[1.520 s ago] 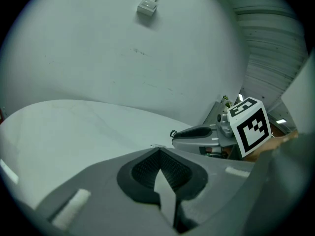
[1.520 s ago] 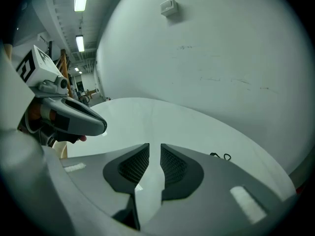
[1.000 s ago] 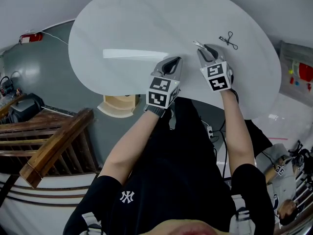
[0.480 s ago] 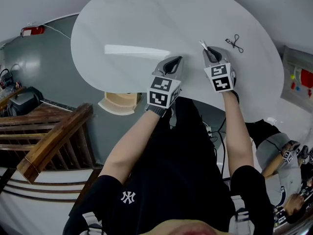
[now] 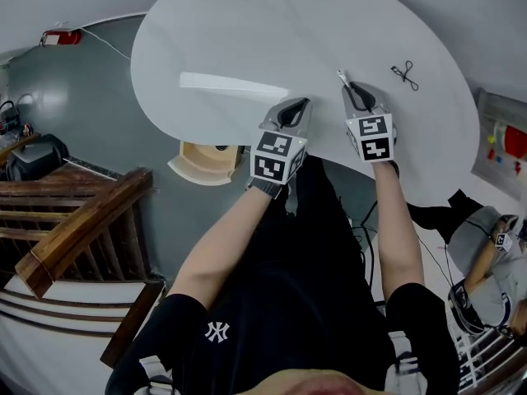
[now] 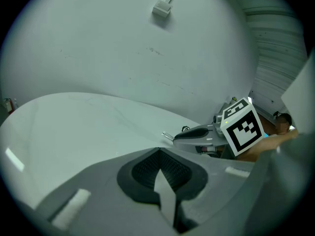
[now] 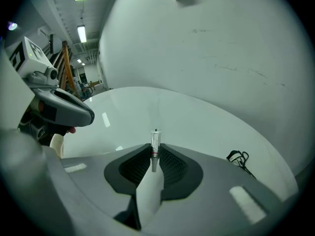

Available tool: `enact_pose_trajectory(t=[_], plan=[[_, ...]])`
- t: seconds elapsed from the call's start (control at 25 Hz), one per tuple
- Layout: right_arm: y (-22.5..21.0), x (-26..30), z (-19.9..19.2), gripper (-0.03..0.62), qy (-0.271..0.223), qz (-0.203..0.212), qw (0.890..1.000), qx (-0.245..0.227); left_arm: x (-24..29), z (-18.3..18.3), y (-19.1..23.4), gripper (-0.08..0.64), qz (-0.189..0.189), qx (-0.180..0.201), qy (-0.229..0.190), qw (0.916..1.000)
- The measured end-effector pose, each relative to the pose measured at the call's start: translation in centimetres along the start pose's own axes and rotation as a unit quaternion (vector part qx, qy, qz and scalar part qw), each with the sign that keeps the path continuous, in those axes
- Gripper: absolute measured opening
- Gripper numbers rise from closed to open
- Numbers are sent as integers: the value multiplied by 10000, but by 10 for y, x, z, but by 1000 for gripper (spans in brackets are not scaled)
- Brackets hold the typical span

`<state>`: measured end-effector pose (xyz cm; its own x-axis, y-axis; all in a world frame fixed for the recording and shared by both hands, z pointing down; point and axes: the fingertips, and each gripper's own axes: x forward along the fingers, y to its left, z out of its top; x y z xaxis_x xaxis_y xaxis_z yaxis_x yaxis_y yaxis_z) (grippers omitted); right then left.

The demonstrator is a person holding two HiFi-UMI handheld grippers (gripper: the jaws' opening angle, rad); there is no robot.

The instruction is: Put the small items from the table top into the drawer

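The right gripper [image 7: 155,157] has just closed on 1 slim white tube [image 7: 155,140]; next, carry it to the beige open drawer [image 5: 200,163]. The left gripper [image 6: 158,154] is pinched together, empty.

Clip [image 5: 405,73] on table [image 5: 247,48], right of tube [image 5: 341,76]

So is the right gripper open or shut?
Shut: the right gripper has just closed on a small tube, pinched between its jaws.

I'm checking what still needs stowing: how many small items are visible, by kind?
Thin silver tube, clamped in the right gripper, whose jaws have just been closing on it: 1
Black wire clip, lying on the table: 1
Total: 2
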<state>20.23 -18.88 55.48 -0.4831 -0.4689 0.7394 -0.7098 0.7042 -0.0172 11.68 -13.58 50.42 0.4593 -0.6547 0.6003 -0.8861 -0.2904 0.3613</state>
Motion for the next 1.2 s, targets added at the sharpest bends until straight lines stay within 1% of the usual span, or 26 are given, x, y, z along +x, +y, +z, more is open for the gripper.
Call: enact_pose_trajectory(t=[0.24, 0.4, 0.64, 0.8, 1.0, 1.2], plan=[[44, -13, 7, 80, -143, 138, 9998, -19, -30, -14, 6, 0, 102, -63, -108, 9999], [82, -17, 17, 80, -219, 289, 9992, -183, -58, -24, 15, 0, 229, -142, -177, 9995], [158, -14, 19, 80, -305, 722, 9961, -413, -100, -51, 39, 0, 469, -275, -275, 9981], [212, -10, 16, 80, -323, 1053, 9916, -672, -128, -74, 57, 0, 679, -403, -336, 9963], [273, -4, 10, 80, -316, 1387, 9863, -838, -163, -110, 86, 0, 956, -648, -320, 9928], [324, -1, 5, 80, -289, 1663, 9796, -1094, -195, -138, 112, 0, 1243, -879, -382, 9876]])
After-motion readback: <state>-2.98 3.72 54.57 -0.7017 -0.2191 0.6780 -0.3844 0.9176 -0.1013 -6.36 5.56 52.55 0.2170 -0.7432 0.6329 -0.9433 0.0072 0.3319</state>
